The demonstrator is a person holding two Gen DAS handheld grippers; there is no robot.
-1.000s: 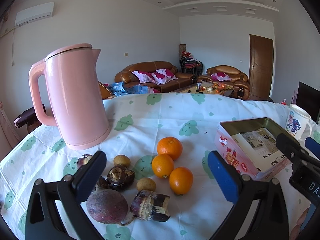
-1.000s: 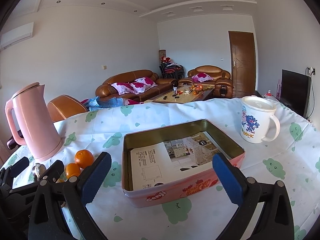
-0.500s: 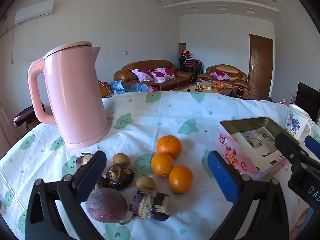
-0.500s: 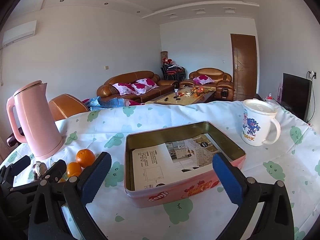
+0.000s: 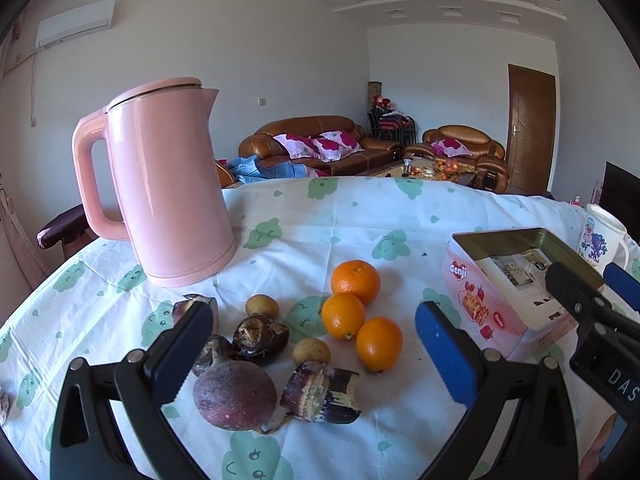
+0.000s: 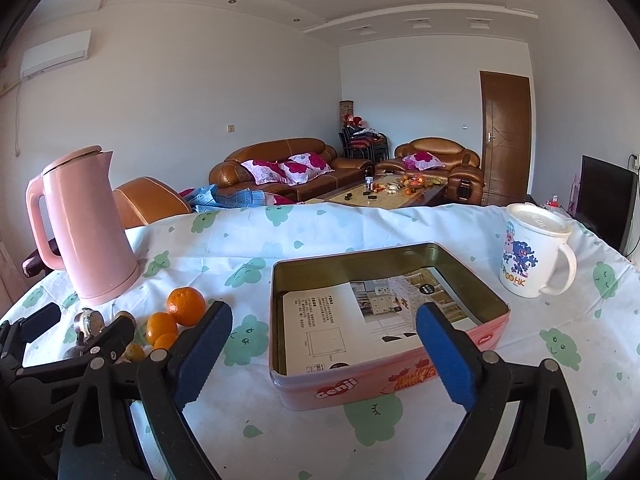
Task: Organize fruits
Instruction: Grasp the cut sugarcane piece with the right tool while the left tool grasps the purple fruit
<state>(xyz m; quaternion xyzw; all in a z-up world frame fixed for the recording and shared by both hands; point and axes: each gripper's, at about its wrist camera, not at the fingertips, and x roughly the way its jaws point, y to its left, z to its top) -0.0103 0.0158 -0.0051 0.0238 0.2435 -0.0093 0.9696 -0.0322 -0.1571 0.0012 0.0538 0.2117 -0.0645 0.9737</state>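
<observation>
Left wrist view puts the three oranges (image 5: 362,314) straight ahead of my left hand-held gripper (image 5: 312,344), jaws wide, nothing held — plainly the nearer one. My right hand-held gripper (image 6: 324,346), jaws just narrowed yet empty, faces the tin (image 6: 390,376) toward the counter's right edge.
</observation>
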